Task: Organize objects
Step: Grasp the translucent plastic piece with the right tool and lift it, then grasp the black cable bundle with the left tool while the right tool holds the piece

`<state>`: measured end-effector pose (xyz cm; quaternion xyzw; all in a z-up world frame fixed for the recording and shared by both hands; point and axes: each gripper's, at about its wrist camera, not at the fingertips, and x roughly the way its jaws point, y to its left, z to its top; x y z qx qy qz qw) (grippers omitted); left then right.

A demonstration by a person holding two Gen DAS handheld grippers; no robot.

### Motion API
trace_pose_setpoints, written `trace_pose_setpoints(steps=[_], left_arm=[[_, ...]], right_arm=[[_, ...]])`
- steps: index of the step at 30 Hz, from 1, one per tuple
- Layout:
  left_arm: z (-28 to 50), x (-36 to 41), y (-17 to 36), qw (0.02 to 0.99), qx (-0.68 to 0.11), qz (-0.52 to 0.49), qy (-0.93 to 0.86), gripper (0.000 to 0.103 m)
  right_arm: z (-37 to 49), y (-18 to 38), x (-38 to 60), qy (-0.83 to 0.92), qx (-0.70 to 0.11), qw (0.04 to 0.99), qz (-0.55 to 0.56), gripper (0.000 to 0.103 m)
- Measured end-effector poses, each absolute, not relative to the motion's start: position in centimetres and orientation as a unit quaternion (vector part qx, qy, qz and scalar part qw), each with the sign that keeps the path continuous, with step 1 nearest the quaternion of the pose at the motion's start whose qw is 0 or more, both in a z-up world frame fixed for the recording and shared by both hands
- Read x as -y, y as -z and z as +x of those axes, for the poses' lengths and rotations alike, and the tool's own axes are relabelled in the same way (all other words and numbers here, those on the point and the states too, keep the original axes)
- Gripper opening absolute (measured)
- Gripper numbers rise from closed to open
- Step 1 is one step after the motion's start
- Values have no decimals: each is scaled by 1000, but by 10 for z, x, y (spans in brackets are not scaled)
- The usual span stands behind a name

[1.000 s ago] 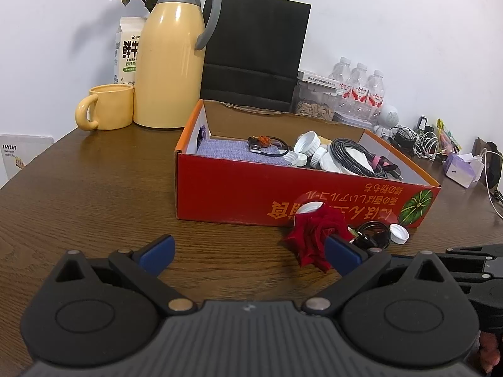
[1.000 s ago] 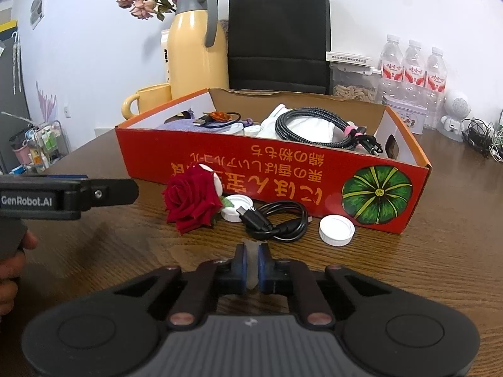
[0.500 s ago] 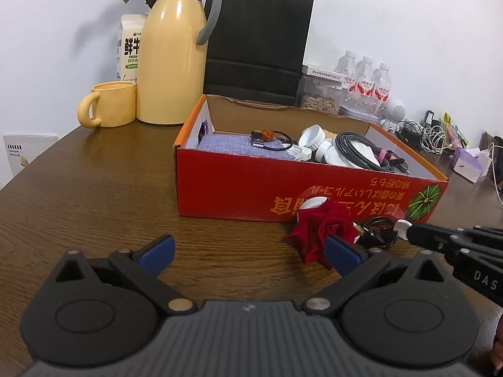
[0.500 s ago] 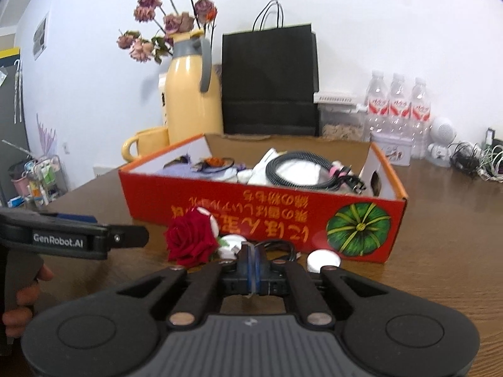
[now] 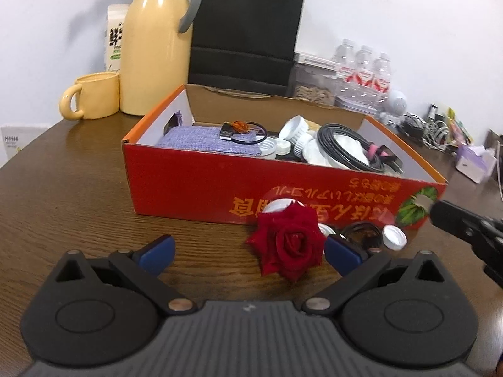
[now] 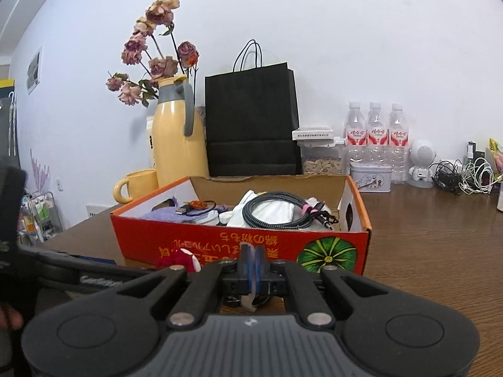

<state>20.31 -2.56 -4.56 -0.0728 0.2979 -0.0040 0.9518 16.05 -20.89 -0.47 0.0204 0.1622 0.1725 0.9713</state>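
Inside red box (image 5: pixel 201 182): purple pouch (image 5: pixel 207 139), black cable (image 5: pixel 345 150), white caps (image 5: pixel 294 128).

A deep red rose (image 5: pixel 290 245) lies on the dark brown, wood-grained bench (image 5: pixel 72 188). The box (image 5: pixel 201 179) behind it is red with orange script, orange rims and a green striped pumpkin print (image 6: pixel 327 256). The tool pads (image 5: pixel 157 249) are blue.

Glossy red cardboard box (image 5: pixel 201 185) on grained brown wood table (image 5: pixel 69 194).
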Motion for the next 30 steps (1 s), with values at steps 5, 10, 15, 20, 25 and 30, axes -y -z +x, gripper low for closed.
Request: trace_pose_setpoints(steps=[5,10,15,20,25,30], left_arm=[[209,32,46,952,-298,-76,2,103],[211,42,46,952,-297,-73,11,103],[209,46,45,955,-288,-72,10,103],[197,54,36,965,-255,-63,22,99],[193,78,30,968,-241,-27,67,79],[201,104,33,963,-248,12,100,53]], right_arm=[[159,4,215,-173,-157,972,26,1],[156,4,215,-179,-153,971,24,1],[154,4,216,-180,-151,972,25,1],[154,3,220,-174,-149,973,28,1],[155,2,232,-157,-145,976,35,1],[158,1,246,-144,-144,978,40,1]])
